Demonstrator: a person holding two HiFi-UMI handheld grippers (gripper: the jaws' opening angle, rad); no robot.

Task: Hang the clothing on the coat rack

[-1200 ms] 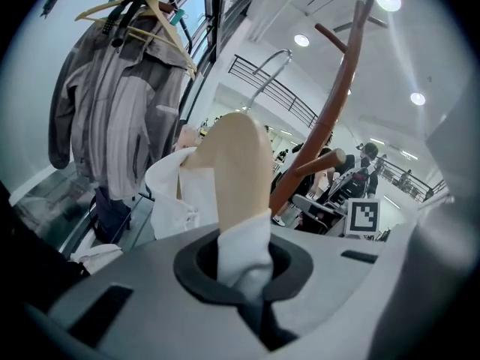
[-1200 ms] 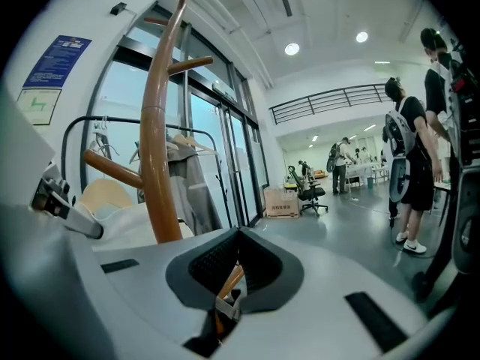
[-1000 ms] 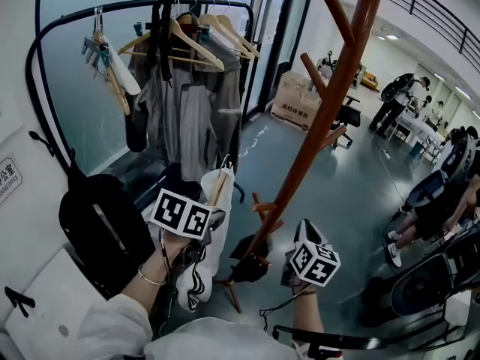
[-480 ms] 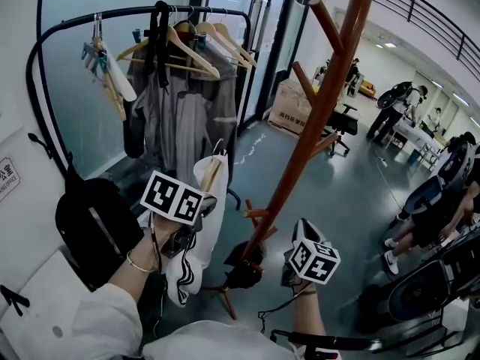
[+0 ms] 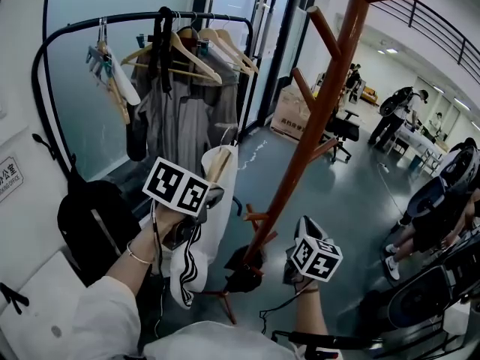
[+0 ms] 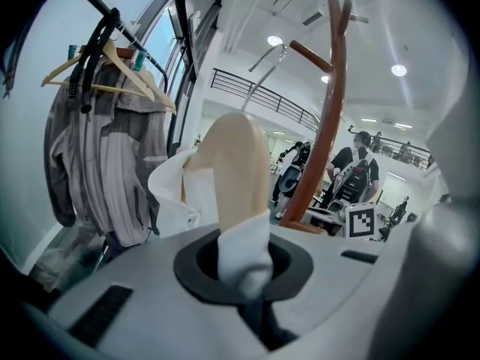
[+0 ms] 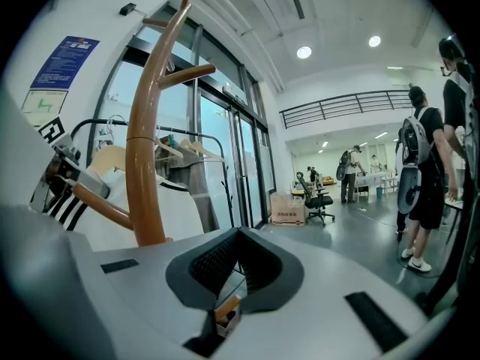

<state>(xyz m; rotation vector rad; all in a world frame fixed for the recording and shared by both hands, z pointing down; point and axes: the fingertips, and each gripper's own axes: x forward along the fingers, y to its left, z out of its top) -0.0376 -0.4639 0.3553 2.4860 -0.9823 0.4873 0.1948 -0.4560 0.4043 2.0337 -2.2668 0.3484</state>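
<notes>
Jaws of left gripper [image 6: 244, 265] are clamped on white garment [image 5: 220, 231] and its wooden hanger [image 6: 236, 163], held aloft just left of coat rack [image 5: 315, 118] trunk, unhooked. Right gripper [image 7: 238, 237] is seen closed, empty, beside the lower trunk.

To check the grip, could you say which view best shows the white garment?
Left gripper view: the jaws pinch the white garment close up. Head view shows it dangling; right gripper view, behind the coat rack.

garment rail [image 5: 112, 19] left of coat rack [image 5: 313, 117] (box [image 5: 285, 118] behind).
</notes>
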